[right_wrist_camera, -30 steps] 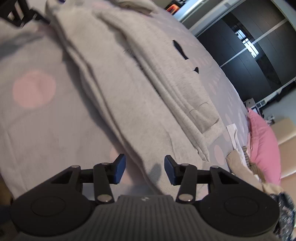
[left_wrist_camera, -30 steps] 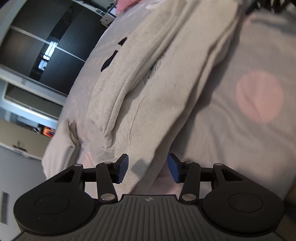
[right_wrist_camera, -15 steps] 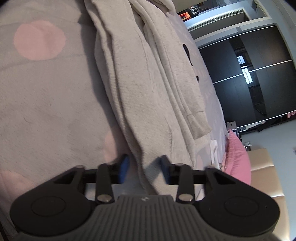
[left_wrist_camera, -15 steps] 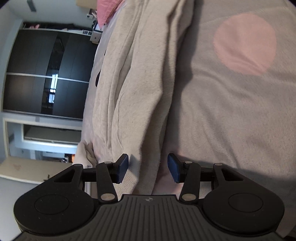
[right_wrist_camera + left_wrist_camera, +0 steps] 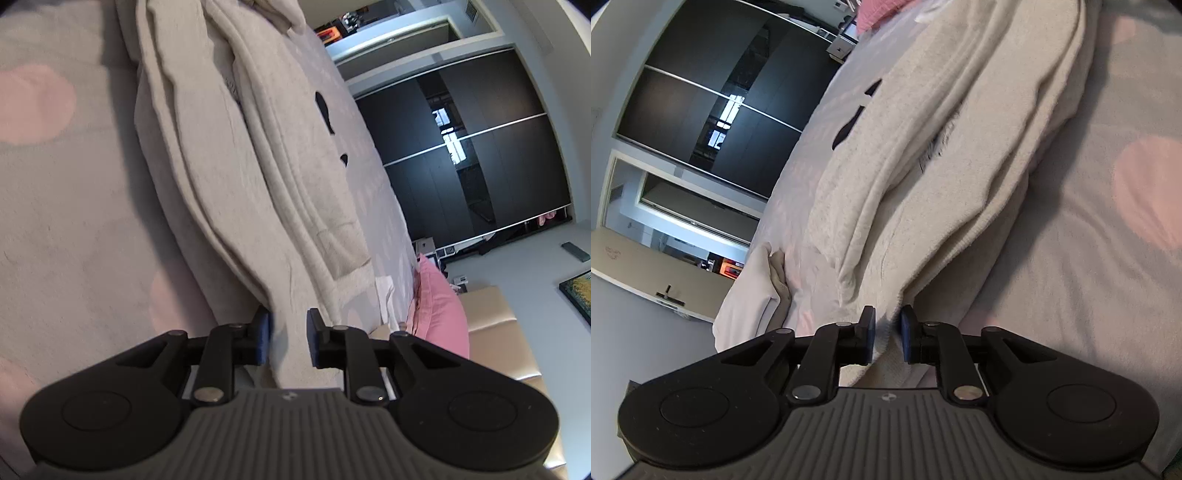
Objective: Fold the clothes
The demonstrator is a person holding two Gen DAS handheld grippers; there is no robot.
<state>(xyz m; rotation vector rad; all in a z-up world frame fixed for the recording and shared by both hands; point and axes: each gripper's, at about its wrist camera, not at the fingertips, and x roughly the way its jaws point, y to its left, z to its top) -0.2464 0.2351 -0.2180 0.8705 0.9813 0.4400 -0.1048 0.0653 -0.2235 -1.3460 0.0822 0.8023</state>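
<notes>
The folded cream sweatshirt [image 5: 960, 155] is laid lengthwise on the dotted bedspread [image 5: 1089, 258], stretching away from both grippers, its near hem being closed on by the left gripper [image 5: 887, 334] and pinched narrowly in the right gripper [image 5: 286, 339]

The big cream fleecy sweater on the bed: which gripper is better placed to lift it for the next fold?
Likely the right gripper: its pads already pinch the cream sweater's edge. The left gripper has cloth between closing jaws.
</notes>
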